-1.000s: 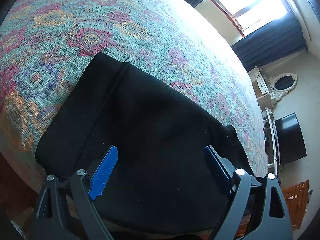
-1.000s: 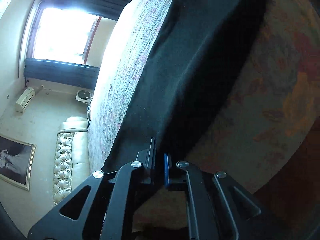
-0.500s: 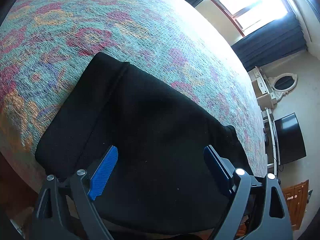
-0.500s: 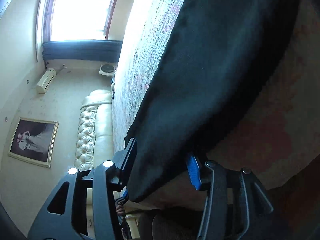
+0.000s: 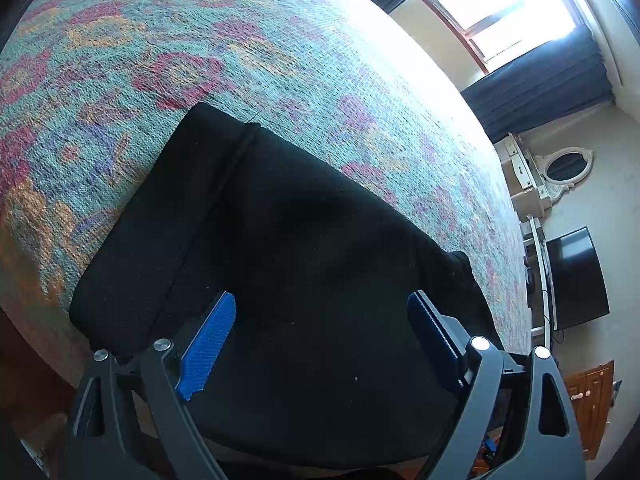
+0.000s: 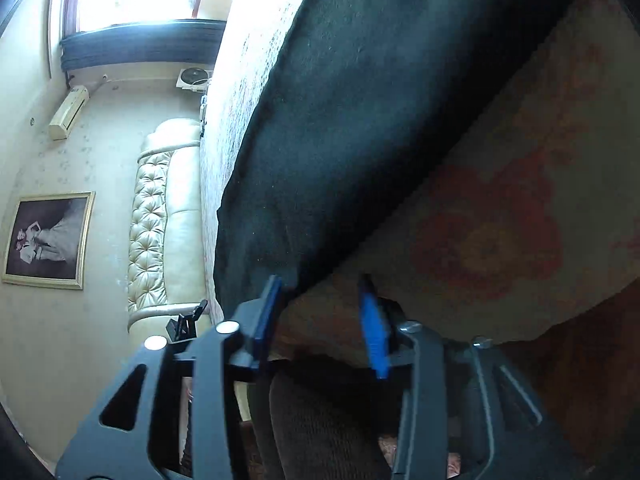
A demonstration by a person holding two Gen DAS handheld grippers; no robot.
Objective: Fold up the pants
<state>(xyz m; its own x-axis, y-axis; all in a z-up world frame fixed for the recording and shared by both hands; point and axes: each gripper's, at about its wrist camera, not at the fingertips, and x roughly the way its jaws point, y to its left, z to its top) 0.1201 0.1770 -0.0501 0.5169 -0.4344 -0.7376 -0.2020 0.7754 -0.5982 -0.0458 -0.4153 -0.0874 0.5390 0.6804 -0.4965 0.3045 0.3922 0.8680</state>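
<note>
We see soft, limp pants (image 5: 304, 264) w/ both claws gaping: left claw (image 5: 320, 336) over them, right claw (image 6: 320, 312) at the corner; we'd pinch edges.

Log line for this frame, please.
pants: folded on bedspread | left gripper: open above | right gripper: open, empty

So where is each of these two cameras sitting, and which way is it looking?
Left wrist: on the left gripper, looking down over black pants on the floral bedspread toward the window; its open blue-padded fingers show.
Right wrist: on the right gripper, low at the bed's edge, rolled sideways, facing the sofa; open fingers show.
Shared: pants, bedspread, window.
</note>
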